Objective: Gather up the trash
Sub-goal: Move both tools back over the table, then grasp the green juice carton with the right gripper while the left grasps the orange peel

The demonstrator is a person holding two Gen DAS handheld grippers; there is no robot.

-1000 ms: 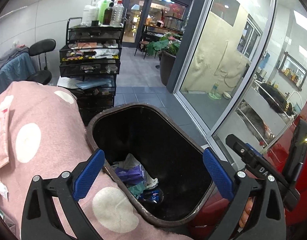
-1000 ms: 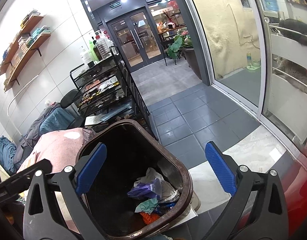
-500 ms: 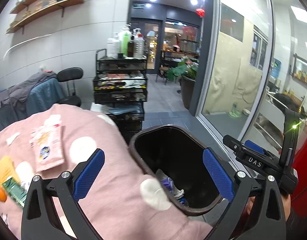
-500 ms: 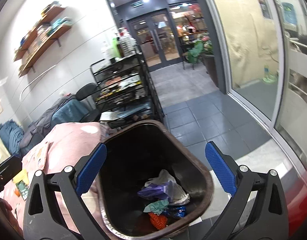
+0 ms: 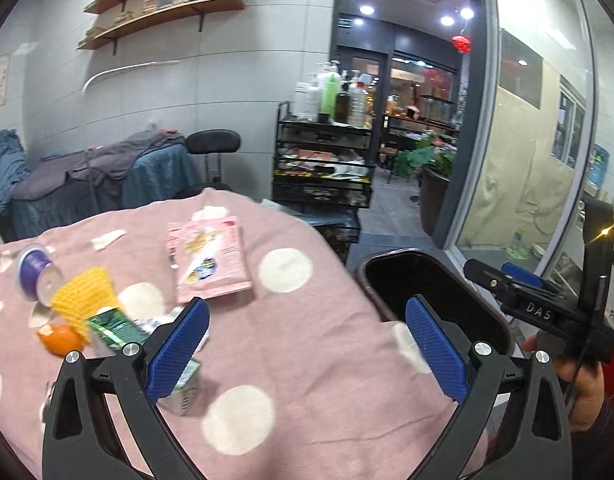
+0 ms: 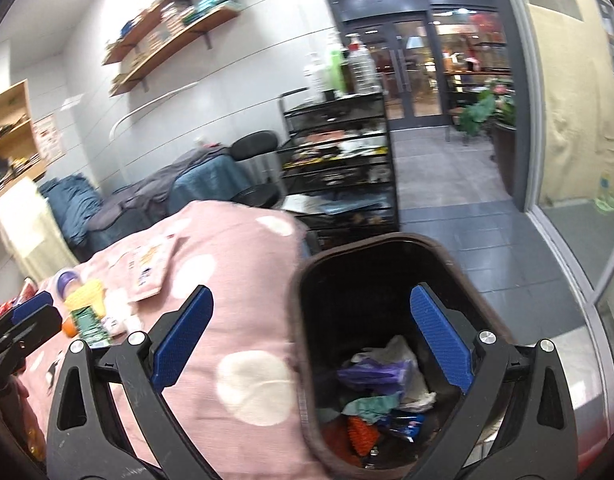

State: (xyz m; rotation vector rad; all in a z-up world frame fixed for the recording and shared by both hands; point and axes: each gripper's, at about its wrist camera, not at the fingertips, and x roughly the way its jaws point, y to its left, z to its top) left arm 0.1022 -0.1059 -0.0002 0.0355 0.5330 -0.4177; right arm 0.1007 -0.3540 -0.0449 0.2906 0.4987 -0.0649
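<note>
A dark trash bin [image 5: 431, 284] stands at the right edge of a pink polka-dot covered table [image 5: 307, 360]; in the right wrist view the bin [image 6: 371, 264] holds several crumpled wrappers [image 6: 379, 384]. On the table lie a pink packet [image 5: 207, 258], a yellow foam net [image 5: 85, 296], an orange fruit [image 5: 61, 338], a green packet [image 5: 119, 326], a purple-lidded cup [image 5: 35, 270] and a small carton [image 5: 183, 388]. My left gripper [image 5: 307, 348] is open and empty over the table. My right gripper [image 6: 311, 348] is open and empty over the bin's left rim.
A black wire cart [image 5: 323, 168] with bottles on top stands behind the table. A black stool [image 5: 213, 144] and a cloth-draped couch [image 5: 95, 176] are at the back left. Glass walls [image 5: 527, 160] run along the right. Grey tile floor [image 6: 447, 208] lies beyond the bin.
Both grippers have swung left and tilted up, away from the bin. The table with its trash items has come into the left wrist view. Both stay open.
</note>
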